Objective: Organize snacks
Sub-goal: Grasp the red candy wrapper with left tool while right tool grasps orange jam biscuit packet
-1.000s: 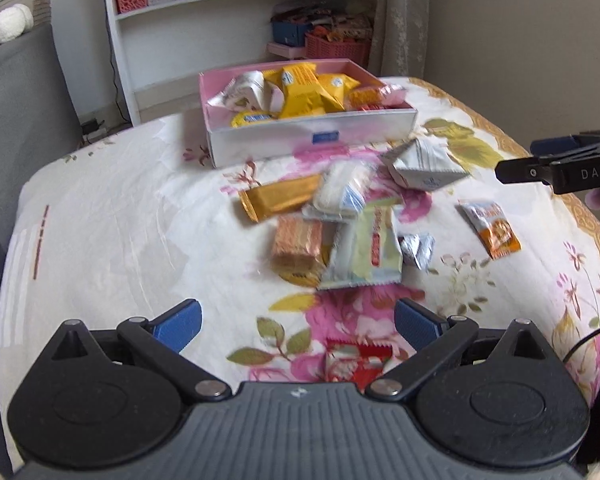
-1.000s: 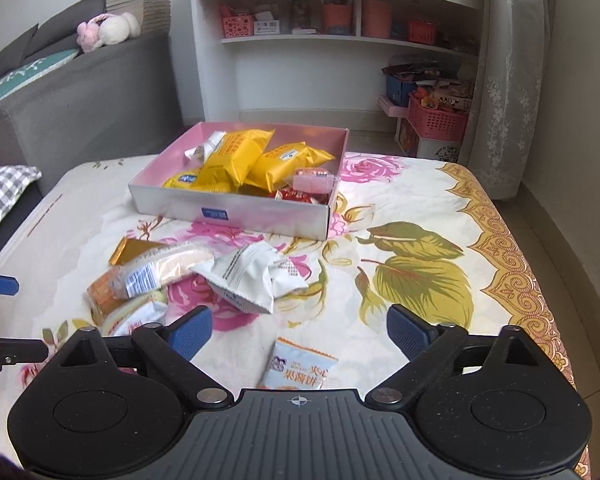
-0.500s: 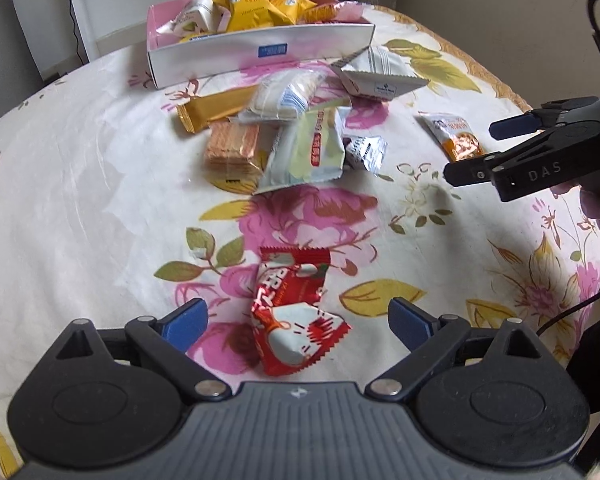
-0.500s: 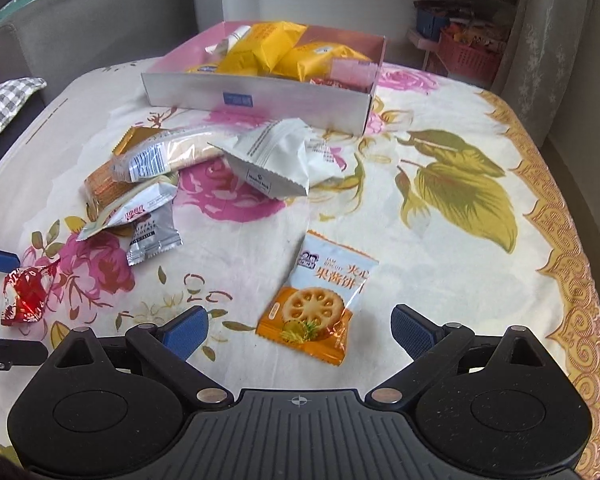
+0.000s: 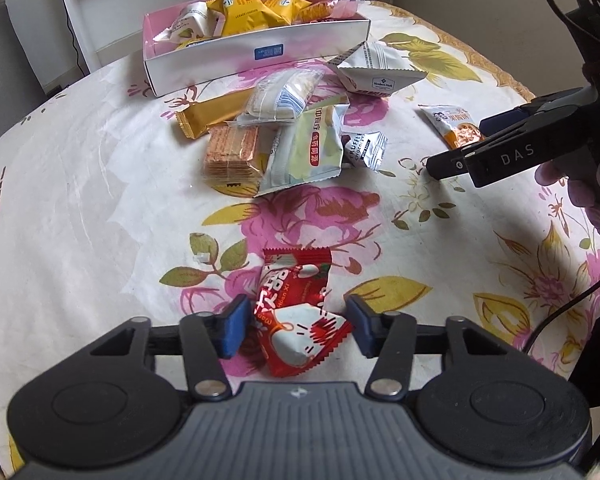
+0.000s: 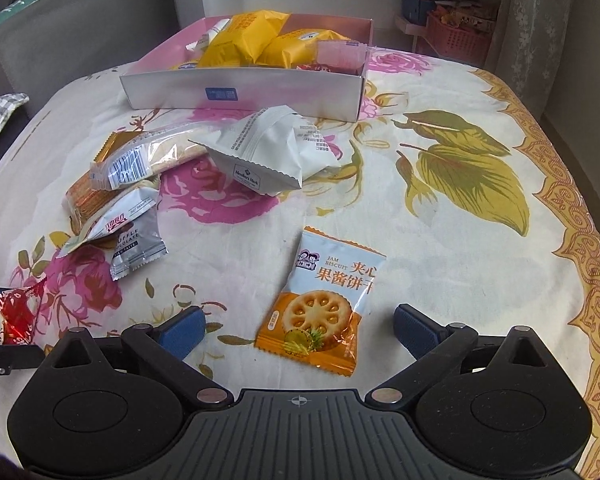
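Two grippers over a flowered cloth strewn with snacks. Left gripper low over the cloth, blue fingers partly closed in around a red snack packet; left pad looks just at the wrapper edge, right pad a sliver apart, so not clearly pinching. Packet lies flat on the cloth at the near edge, well apart from the main pile. Right gripper spread wide, fingers either side of a jam biscuit packet, orange and pale blue, flat on the cloth, neither pad touching it. In the left view that gripper comes in from the right side, tips over the same biscuit packet.

Pink box at the far end of the cloth, already holding yellow packets and a white one. Loose pile between box and grippers: white Member's Mark bag nearest the box front; clear-wrapped long pastry overlapping a gold bar; wafer pack beside a pale green pouch; silver truffle chocolate sachet just touching the pouch edge. Shelf with pink baskets behind, grey sofa at left.
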